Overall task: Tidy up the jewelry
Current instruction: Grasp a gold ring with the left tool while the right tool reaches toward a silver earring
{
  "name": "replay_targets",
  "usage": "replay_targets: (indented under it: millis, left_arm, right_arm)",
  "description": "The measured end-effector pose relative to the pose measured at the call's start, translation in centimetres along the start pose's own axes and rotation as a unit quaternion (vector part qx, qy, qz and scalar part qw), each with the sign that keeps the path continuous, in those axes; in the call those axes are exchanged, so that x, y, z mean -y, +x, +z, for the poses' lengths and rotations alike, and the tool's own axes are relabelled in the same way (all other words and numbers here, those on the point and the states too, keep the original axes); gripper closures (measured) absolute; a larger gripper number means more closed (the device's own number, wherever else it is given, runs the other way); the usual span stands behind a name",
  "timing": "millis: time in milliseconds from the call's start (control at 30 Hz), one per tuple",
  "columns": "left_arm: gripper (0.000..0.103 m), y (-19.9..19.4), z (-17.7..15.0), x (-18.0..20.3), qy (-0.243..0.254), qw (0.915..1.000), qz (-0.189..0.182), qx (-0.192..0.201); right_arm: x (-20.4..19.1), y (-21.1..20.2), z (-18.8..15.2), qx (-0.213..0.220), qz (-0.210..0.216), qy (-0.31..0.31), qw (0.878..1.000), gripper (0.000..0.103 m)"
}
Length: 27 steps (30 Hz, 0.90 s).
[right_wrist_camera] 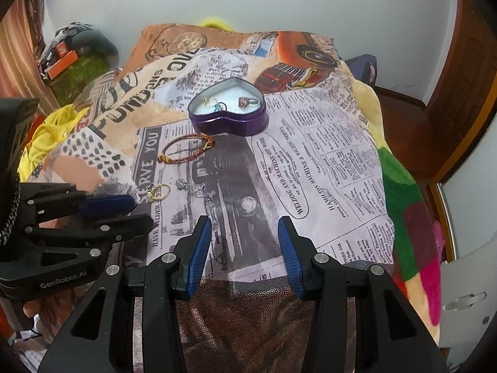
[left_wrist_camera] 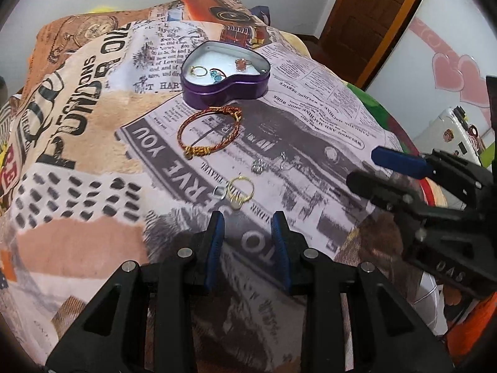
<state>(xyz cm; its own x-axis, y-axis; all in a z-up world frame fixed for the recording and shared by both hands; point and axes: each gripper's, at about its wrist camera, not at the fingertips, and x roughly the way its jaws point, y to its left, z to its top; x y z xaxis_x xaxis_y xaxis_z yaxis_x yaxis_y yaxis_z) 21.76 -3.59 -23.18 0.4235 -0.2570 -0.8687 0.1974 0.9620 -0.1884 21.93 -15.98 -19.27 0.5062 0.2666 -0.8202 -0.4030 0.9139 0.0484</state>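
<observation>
A purple heart-shaped tin stands open on the newspaper-print blanket, holding a gold ring, blue stones and a pink-stone ring. A red-and-gold braided bracelet lies just in front of it. Nearer lie a gold ring and small silver earrings. My left gripper is open and empty, just short of the gold ring. My right gripper is open and empty over the blanket, to the right of the loose pieces.
The blanket covers a raised surface that drops off at the right edge. A wooden door and a wall with pink hearts stand to the right. Clutter and boxes sit at the far left.
</observation>
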Motion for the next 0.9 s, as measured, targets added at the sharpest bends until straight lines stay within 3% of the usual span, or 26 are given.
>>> replay_targets:
  millis: [133, 267, 467, 900]
  left_arm:
    - [0.072, 0.7, 0.8, -0.6, -0.014, 0.9999, -0.009, 0.000]
    - [0.085, 1.0, 1.0, -1.2, -0.026, 0.9996, -0.012, 0.006]
    - [0.092, 0.6, 0.7, -1.4, -0.023, 0.9996, -0.009, 0.014]
    - [0.092, -3.6, 0.4, -3.6, -0.028, 0.9965, 0.019, 0.077]
  right_arm:
    - [0.4, 0.4, -0.1, -0.003, 0.005, 0.004, 1.000, 0.062]
    - [0.7, 0.6, -0.1, -0.004, 0.008, 0.007, 1.000, 0.062]
    - [0.9, 1.3, -0.1, -0.010, 0.013, 0.013, 1.000, 0.062]
    - [-2.0, 2.5, 1.2, -0.014, 0.030, -0.022, 0.999, 0.062]
